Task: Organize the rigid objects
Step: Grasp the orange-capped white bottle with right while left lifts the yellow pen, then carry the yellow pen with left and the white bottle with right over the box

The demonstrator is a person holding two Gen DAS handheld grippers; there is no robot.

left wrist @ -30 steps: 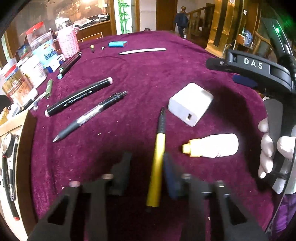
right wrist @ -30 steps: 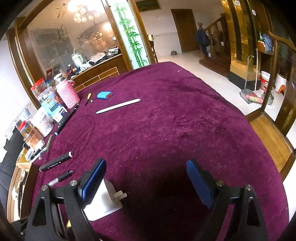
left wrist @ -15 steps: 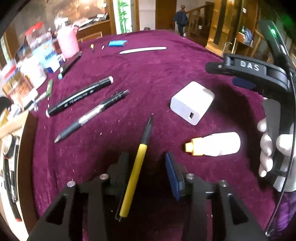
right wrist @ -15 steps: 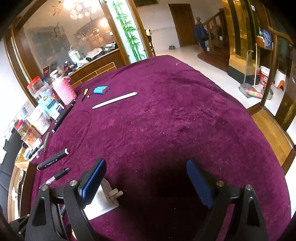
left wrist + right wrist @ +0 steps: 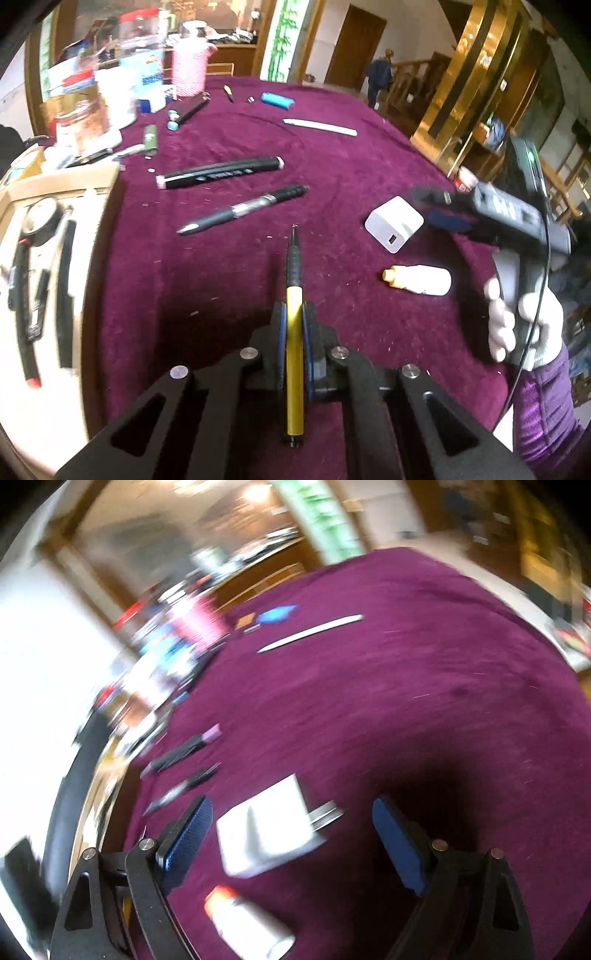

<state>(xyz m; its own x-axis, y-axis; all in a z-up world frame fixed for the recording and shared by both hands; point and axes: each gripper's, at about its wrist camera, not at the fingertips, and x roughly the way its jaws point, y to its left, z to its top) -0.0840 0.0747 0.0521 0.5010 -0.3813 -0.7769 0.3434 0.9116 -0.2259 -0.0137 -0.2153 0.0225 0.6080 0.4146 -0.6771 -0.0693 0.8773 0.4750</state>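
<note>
My left gripper (image 5: 294, 314) is shut on a yellow pen (image 5: 294, 332) with a black grip, whose tip points away over the purple cloth. A white charger (image 5: 393, 223) and a small white bottle with an orange cap (image 5: 419, 280) lie to its right. In the blurred right wrist view my right gripper (image 5: 291, 827) stands open, with the white charger (image 5: 269, 830) on the cloth between its wide blue pads and the bottle (image 5: 247, 923) just below. The same right gripper (image 5: 447, 219) shows at the right of the left wrist view, held by a gloved hand (image 5: 517, 325).
A black marker (image 5: 221, 172) and a black gel pen (image 5: 243, 209) lie on the cloth ahead. Further off are a white stick (image 5: 319, 126) and a blue lighter (image 5: 277, 99). Jars and a pink holder (image 5: 188, 70) crowd the far left. A tray (image 5: 92, 221) with pens sits at left.
The left jaws opened briefly, then shut on the yellow pen and lifted it, and the view swung toward the tray. The right gripper tipped down, bringing the charger and bottle between its fingers.
</note>
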